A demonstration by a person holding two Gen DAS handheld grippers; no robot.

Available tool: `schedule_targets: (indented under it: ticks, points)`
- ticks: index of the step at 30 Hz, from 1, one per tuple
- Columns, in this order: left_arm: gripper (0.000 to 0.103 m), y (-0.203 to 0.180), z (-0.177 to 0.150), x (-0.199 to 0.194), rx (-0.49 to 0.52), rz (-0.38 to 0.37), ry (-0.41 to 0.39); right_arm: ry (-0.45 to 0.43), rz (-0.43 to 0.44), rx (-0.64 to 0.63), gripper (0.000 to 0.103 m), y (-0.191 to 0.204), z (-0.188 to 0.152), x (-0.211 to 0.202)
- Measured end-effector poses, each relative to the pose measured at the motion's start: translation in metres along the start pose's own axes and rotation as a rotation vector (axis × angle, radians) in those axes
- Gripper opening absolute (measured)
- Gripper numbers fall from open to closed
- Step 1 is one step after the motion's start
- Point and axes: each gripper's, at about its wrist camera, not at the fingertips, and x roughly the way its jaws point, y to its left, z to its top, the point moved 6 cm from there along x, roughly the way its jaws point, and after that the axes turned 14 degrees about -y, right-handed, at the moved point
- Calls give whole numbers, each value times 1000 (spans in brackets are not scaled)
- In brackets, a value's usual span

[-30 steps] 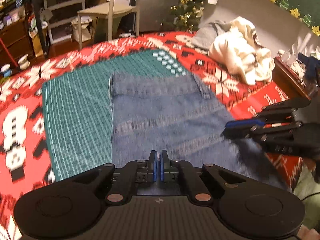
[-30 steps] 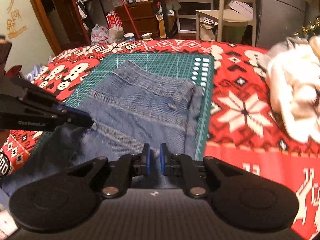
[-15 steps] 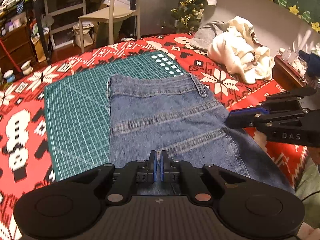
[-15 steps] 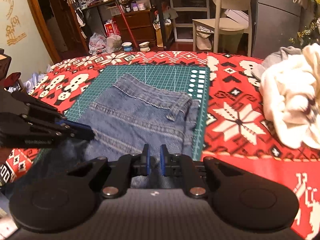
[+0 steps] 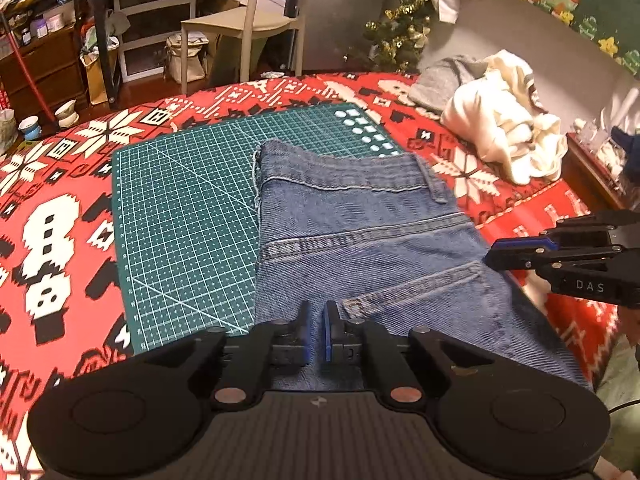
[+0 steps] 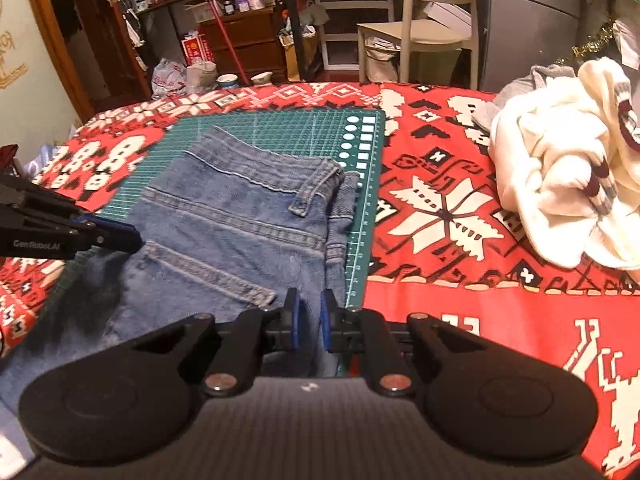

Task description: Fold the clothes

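Observation:
Blue jeans point(image 5: 360, 236) lie flat, folded lengthwise, on a green cutting mat point(image 5: 184, 216), waistband at the far end; they also show in the right wrist view point(image 6: 228, 232). My left gripper point(image 5: 316, 332) hovers over the jeans' near part with a small gap between its jaws and nothing in it. My right gripper point(image 6: 308, 320) hovers over the jeans' right edge, its jaws slightly apart and empty. Each gripper shows from the side in the other's view: the right one point(image 5: 496, 256) and the left one point(image 6: 128, 238).
A red patterned blanket point(image 5: 60, 208) covers the surface under the mat point(image 6: 360, 216). A heap of white and grey clothes point(image 5: 500, 124) lies at the far right, also in the right wrist view point(image 6: 568, 184). A chair point(image 5: 256, 20) and shelves stand beyond.
The left gripper's jaws have parted from shut to a small gap. The right gripper's jaws have widened slightly. Both grippers have drawn back and up a little; the jeans lie still.

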Motion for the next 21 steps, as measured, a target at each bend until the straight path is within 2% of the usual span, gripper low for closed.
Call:
schedule_targets:
  ticks: [3, 8, 12, 17, 21]
  points:
    - [6, -10, -4, -10, 10, -16, -7, -21, 27, -9, 12, 14, 3, -13]
    - [6, -21, -26, -14, 26, -34, 24, 15, 59, -44, 12, 35, -16, -17]
    - [9, -18, -36, -18, 85, -1, 2, 12, 53, -42, 12, 31, -31, -23]
    - [9, -11, -41, -25, 52, 6, -6, 16, 16, -99, 13, 29, -43, -38]
    - [10, -10, -42, -28, 45, 1, -16, 8, 20, -134, 16, 29, -49, -48]
